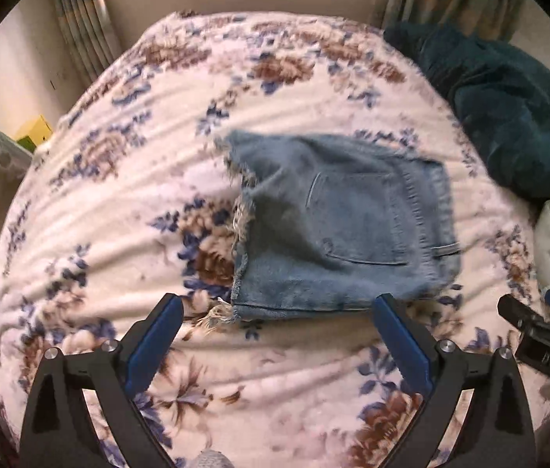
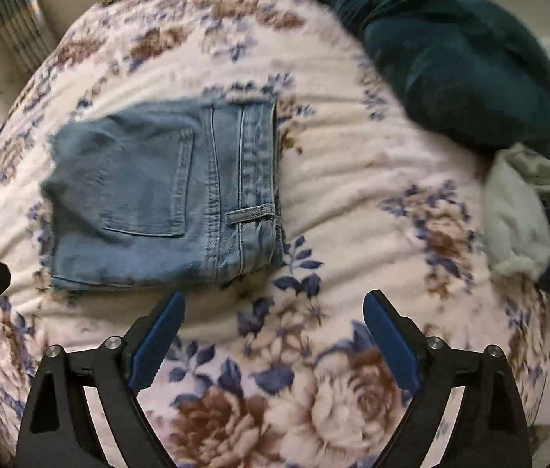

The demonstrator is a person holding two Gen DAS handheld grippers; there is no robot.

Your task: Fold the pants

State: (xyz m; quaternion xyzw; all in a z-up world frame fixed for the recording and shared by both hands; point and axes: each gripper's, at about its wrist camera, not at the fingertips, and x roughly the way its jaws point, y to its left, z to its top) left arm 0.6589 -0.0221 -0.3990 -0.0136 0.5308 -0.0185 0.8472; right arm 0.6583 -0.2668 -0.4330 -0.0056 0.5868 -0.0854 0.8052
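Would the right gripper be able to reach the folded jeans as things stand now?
Probably yes. The right gripper is open and holds nothing, and the folded jeans lie flat on the floral blanket just ahead and to its left. Only bare blanket lies between them; the dark green pile sits well off to the right.

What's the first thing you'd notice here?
A folded pair of light blue denim pants lies mid-bed on the fluffy floral blanket, back pocket up. Behind and to the right sits a heap of dark teal fleece. Both grippers, left and right, hover open and empty.
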